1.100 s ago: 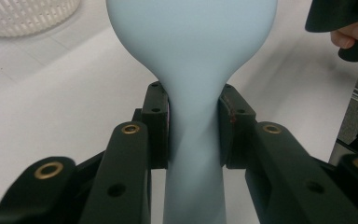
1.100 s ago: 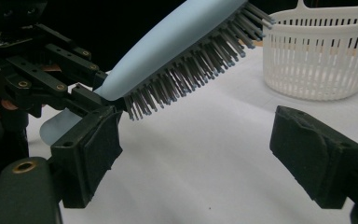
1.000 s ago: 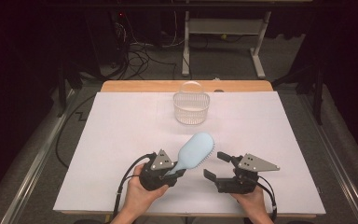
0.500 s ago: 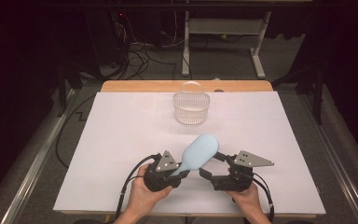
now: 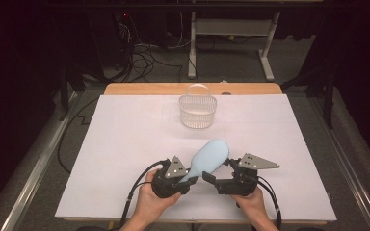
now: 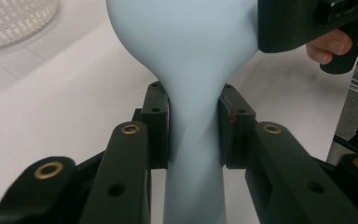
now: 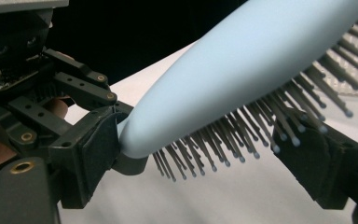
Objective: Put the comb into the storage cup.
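Left gripper view looks straight up the neck of a pale blue hairbrush (image 6: 193,79): the two black pads of the left hand-held gripper (image 6: 193,126) press on either side of the narrow handle, so that hand-held gripper is clamped on the brush, jaws about a third of the way apart. In the right gripper view the brush head (image 7: 242,70) lies across the frame, smooth matte back upward, grey ball-tipped bristles pointing down; the right hand-held gripper (image 7: 214,154) has one jaw against the lower edge of the head and the other under the bristle tips, with a gap between them, so it stands open around the head and grips nothing. From the high view the brush (image 5: 208,158) is held tilted above the near edge of the white counter (image 5: 125,144), between the two hand-held grippers (image 5: 185,175) (image 5: 209,177). I judge the step to be a hand-over from left to right. Next, the right jaws must close on the firm body, not the springy bristles, before the left lets go. Farther off stands a clear ribbed basket (image 5: 197,111), a likely place for the brush.
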